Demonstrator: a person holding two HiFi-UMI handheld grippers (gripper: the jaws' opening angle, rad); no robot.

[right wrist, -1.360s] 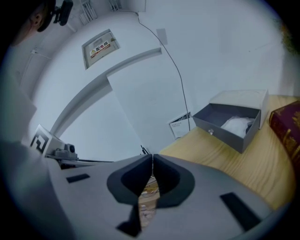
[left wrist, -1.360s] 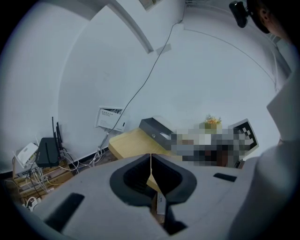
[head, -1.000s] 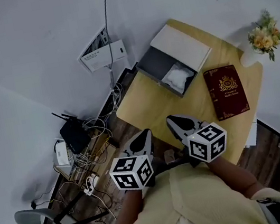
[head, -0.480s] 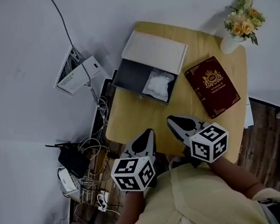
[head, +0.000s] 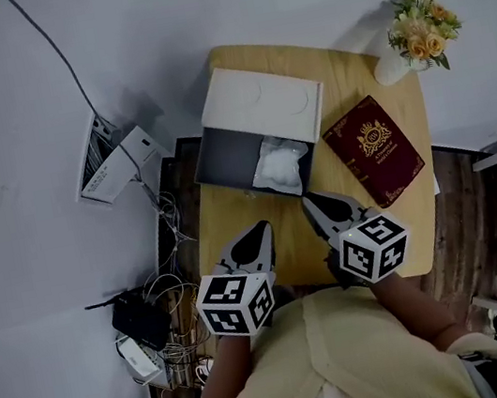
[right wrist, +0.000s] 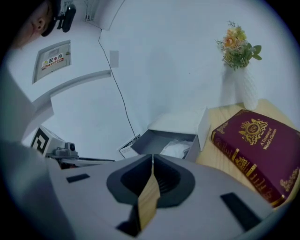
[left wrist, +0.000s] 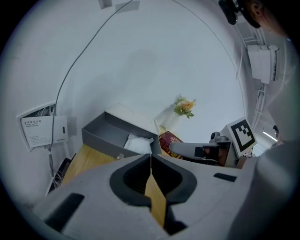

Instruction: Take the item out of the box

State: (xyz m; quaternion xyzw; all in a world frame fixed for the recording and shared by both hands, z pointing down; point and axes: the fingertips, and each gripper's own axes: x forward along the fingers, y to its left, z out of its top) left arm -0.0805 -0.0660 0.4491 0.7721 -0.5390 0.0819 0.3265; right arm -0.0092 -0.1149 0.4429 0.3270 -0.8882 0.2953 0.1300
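The white item (head: 281,163) lies at the right end of the open box (head: 226,154) on the desk (head: 235,229). It is just ahead of the right hand-held gripper (head: 312,202), the nearer of the 2. The left hand-held gripper (head: 261,230) is further off. Both are closed and empty.

A wall sign (right wrist: 52,62) carries red characters, seemingly 配电箱. The maroon book (right wrist: 255,150) near the table's (head: 244,227) right edge bears a gold crest and lettering too small to read.

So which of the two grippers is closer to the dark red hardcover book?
The right gripper, close to the near corner of the dark red hardcover book; the left gripper sits further away, beyond it.
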